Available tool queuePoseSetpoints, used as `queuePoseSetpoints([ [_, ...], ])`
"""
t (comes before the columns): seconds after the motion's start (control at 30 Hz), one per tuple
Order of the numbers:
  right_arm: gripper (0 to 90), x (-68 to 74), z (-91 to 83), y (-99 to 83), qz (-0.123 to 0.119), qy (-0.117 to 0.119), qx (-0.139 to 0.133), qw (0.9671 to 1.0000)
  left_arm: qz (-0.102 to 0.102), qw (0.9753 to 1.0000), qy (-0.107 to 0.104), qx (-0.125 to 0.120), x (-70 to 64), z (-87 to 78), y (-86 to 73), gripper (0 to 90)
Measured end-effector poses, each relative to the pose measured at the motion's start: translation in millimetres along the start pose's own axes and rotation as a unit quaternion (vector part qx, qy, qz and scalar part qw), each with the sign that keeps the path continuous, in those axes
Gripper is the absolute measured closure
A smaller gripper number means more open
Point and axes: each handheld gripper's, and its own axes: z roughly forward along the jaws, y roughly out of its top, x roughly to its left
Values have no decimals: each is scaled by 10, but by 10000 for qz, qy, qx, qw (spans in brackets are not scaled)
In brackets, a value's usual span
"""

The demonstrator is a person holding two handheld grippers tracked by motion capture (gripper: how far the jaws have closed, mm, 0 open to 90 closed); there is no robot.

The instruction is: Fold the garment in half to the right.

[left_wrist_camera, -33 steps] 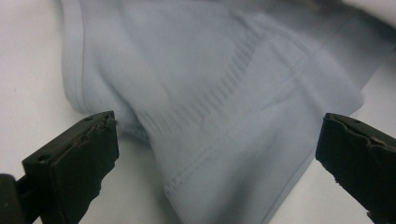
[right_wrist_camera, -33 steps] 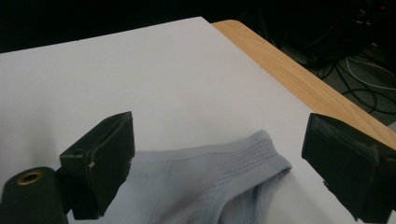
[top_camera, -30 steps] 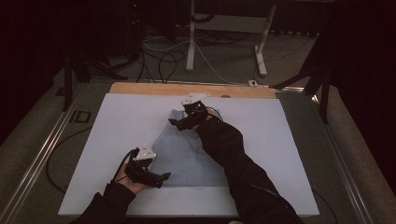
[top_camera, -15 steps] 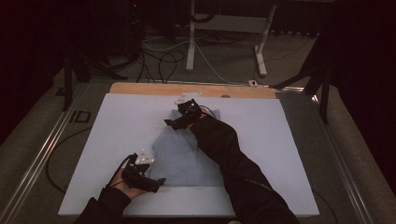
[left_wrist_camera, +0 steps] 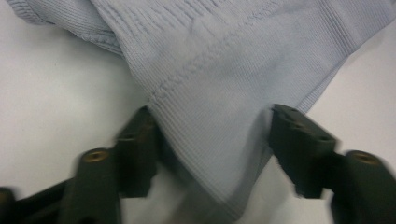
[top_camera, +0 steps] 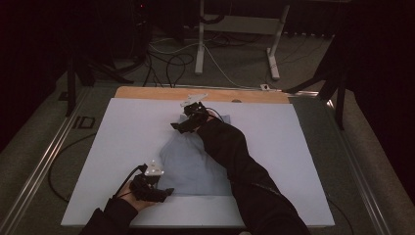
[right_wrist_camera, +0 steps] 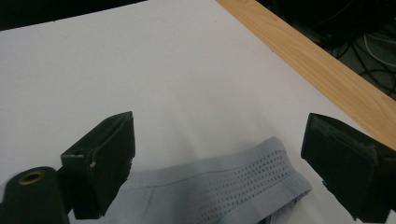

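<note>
A light blue-grey ribbed garment (top_camera: 193,164) lies flat in the middle of the white table (top_camera: 127,132). My left gripper (top_camera: 161,192) is at its near left corner. In the left gripper view a pointed corner of the cloth (left_wrist_camera: 219,116) lies between the jaws of the left gripper (left_wrist_camera: 217,151), which stand open and apart from it. My right gripper (top_camera: 178,126) is at the garment's far edge. In the right gripper view the right gripper (right_wrist_camera: 219,144) is wide open just above a perforated band (right_wrist_camera: 233,179) of the garment.
A wooden strip (top_camera: 205,94) runs along the table's far edge, also seen as the wooden strip (right_wrist_camera: 317,65). Beyond it are cables and a white stand (top_camera: 200,39) on the floor. Metal rails (top_camera: 44,161) flank the table. The person's dark sleeve (top_camera: 240,171) lies across the garment.
The left gripper has slid slightly nearer the front edge at the garment's corner. The right gripper has drifted a little left along the far edge. Both stay open.
</note>
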Motion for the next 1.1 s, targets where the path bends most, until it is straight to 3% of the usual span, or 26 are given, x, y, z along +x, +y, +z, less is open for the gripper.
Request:
queuePoseSetpoints([
  [0.23, 127, -85, 81, 30, 128, -95, 42, 9999, 207, 9995, -218, -123, -70, 1, 39, 721],
  [0.37, 126, -123, 138, 48, 215, -124, 103, 9996, 128, 9986, -374, -347, -43, -37, 64, 853],
  [0.5, 105, -146, 202, 52, 267, -132, 133, 9995, 188, 9984, -365, -384, -49, -42, 76, 859],
  [0.73, 104, -175, 314, 10, 568, -170, 237, 9980, 249, 9985, -364, -330, -72, -48, 96, 864],
  [0.87, 152, -196, 416, -11, 709, -284, 562, 9955, 272, 9984, -362, -326, -92, -47, 102, 864],
  [0.9, 197, -205, 445, -10, 800, -334, 631, 9942, 273, 9984, -360, -325, -93, -48, 102, 865],
  [0.93, 197, -205, 445, -10, 800, -334, 631, 9942, 278, 9985, -355, -324, -95, -49, 102, 865],
  [0.97, 252, -201, 465, -3, 828, -482, 742, 9926, 281, 9984, -361, -323, -95, -49, 103, 865],
  [1.1, 307, -195, 508, -3, 898, -525, 861, 9908, 287, 9984, -361, -320, -102, -46, 105, 865],
])
